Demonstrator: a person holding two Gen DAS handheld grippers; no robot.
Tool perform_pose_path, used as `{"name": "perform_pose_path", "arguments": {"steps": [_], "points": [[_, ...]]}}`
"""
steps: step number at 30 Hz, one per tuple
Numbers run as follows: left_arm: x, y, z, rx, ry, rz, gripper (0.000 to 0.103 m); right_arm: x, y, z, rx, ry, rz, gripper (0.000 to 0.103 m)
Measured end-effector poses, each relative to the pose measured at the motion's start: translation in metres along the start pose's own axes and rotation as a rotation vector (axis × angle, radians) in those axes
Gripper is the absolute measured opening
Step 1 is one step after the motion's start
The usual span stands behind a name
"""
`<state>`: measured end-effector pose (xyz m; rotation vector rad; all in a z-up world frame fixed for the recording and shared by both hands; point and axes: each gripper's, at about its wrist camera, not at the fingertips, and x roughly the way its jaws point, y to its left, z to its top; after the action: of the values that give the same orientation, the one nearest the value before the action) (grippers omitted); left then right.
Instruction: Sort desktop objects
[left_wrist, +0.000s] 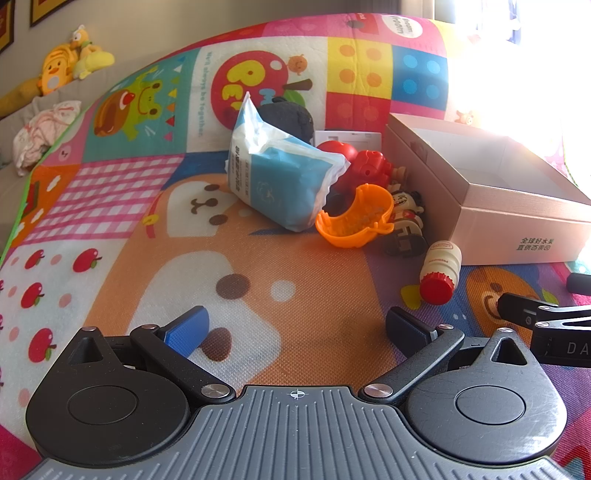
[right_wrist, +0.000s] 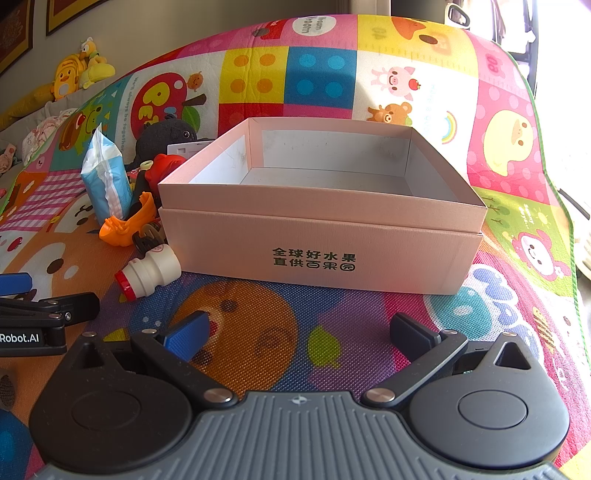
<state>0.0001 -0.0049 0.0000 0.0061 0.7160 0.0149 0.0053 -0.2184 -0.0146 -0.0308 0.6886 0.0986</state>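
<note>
Both grippers are being held low over the play mat (left_wrist: 110, 206), nearest the cameras. Left gripper (left_wrist: 297, 330): jaws are being kept spread to their widest, nothing between the pads, bare mat seen through the gap. Right gripper (right_wrist: 299, 332): likewise spread fully, nothing held, pointing at the pink cardboard box (right_wrist: 321, 240).

Items to be sorted, largest first:

1. Pink cardboard box, open-topped, standing on the mat right of the pile; its inside is being shown empty. Judged light and stiff; it is presumably being used as the receptacle, not lifted.

2. Blue-and-white soft pack (left_wrist: 280, 173), probably tissues or wipes, leaning at the left of the pile. Judged light, squashy, with a slick film wrap; it is best being taken across its narrow body, with a deep squeeze.

3. Dark plush toy (left_wrist: 284, 118), lying behind the pack. Judged soft and light; any bunched part can be pinched.

4. Orange plastic basket-like toy (left_wrist: 354, 218), tipped on its side in front of the pile. Judged rigid, hollow, light; its rim wall is being offered as the grip.

5. Red plastic toy (left_wrist: 365, 166), lying behind the orange piece, touching it or nearly. Judged hard and smooth; exact shape cannot be told.

6. Small drink bottle (left_wrist: 441, 271), white with a red cap, lying on its side just beside the box's near corner. Judged round and apt to roll; it is best being taken across the waist.
</note>
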Motion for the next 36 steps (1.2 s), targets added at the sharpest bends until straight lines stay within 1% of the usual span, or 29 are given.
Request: {"name": "perform_pose_path", "arguments": {"steps": [36], "points": [[-0.0009,0.0050,-0.0020,-0.002,0.001,-0.003,0.103,0.0002,0.0011,-0.0005,0.001,0.000,-0.001,0.103]]}}
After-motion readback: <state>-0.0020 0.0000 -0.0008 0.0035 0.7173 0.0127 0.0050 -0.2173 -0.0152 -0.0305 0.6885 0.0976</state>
